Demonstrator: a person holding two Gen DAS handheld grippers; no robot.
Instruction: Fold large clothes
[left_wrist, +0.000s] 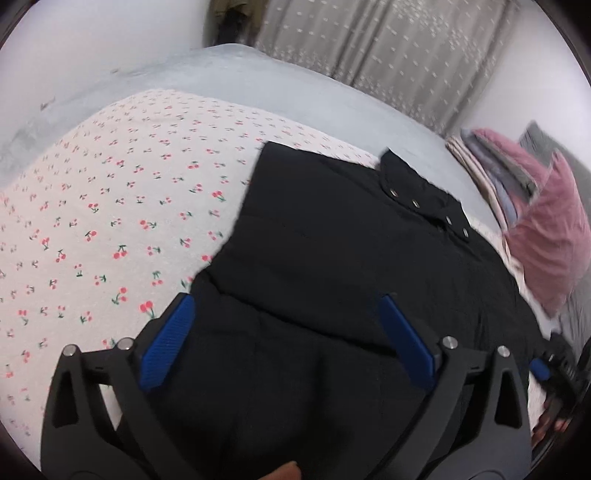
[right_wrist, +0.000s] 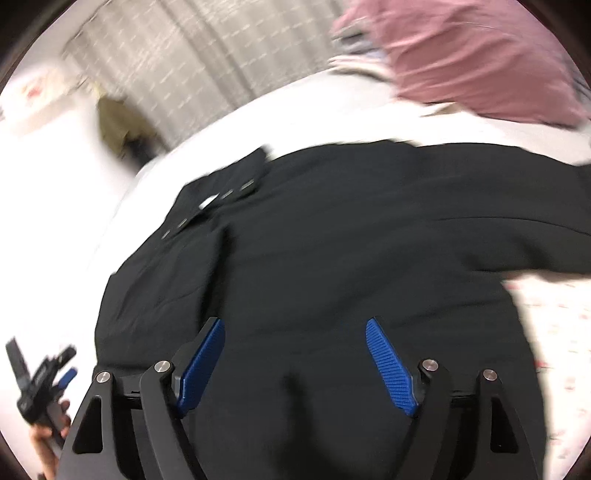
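The left gripper (left_wrist: 286, 325) and the right gripper (right_wrist: 295, 347) are both held wide apart, nothing between their blue ribbed pads (left_wrist: 168, 343), above the large black padded jacket (left_wrist: 332, 266). The jacket is spread flat on the cherry-printed bedsheet (left_wrist: 110, 206), its snap-studded collar (left_wrist: 424, 199) at its far end, pink folded bedding (left_wrist: 546, 229) beyond. Probably an edge should be pinched deep, both layers caught, and lifted evenly across the jacket.

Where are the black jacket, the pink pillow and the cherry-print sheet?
black jacket (left_wrist: 332, 258): left wrist view, middle of its body.
pink pillow (left_wrist: 550, 236): left wrist view, its broad face.
cherry-print sheet (left_wrist: 110, 221): left wrist view, bare stretch left of the jacket.
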